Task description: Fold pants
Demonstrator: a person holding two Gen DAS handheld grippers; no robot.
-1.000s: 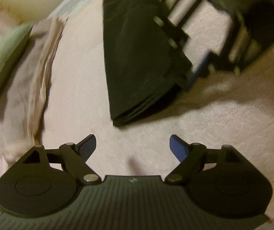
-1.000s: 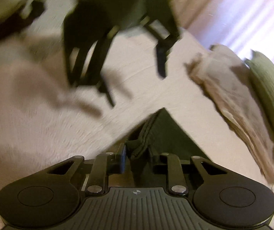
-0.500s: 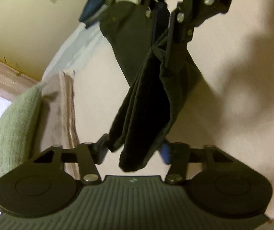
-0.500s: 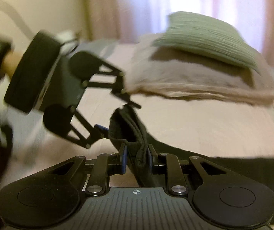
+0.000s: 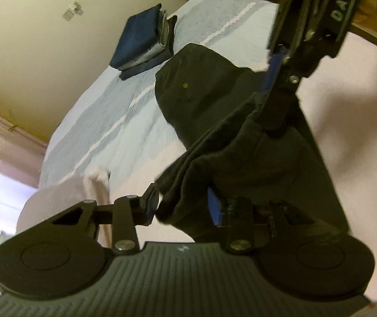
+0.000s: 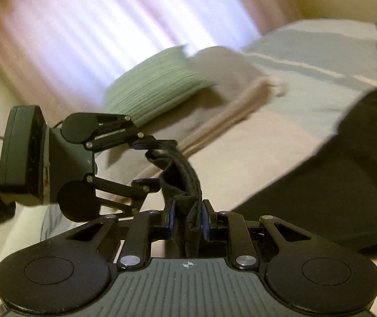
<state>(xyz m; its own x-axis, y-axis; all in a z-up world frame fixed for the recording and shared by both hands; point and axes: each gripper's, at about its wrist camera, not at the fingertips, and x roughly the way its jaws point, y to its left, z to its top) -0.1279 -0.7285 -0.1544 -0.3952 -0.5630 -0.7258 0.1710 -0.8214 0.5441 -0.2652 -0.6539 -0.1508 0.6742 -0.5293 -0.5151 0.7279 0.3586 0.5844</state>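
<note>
While lifted above the bed, the pants hang in a folded bundle between both grippers.
Pants [image 5: 241, 142]: dark, bunched in layers at the near end; the far end with a small yellow dot lies on the bed [image 5: 114, 121].
Right gripper [image 6: 188, 219]: jaws narrow, clamped on a thick fold of the pants.
Left gripper [image 5: 185, 206]: fingers set around the bundled end, cloth between them; firm grip cannot be told.
Bed: pale cover with a light blue striped blanket.
Green pillow [image 6: 154, 84]: on a beige folded blanket [image 6: 214, 111], near the bed's window edge.
Folded clothes [image 5: 143, 37]: dark blue stack at the bed's far corner.
</note>
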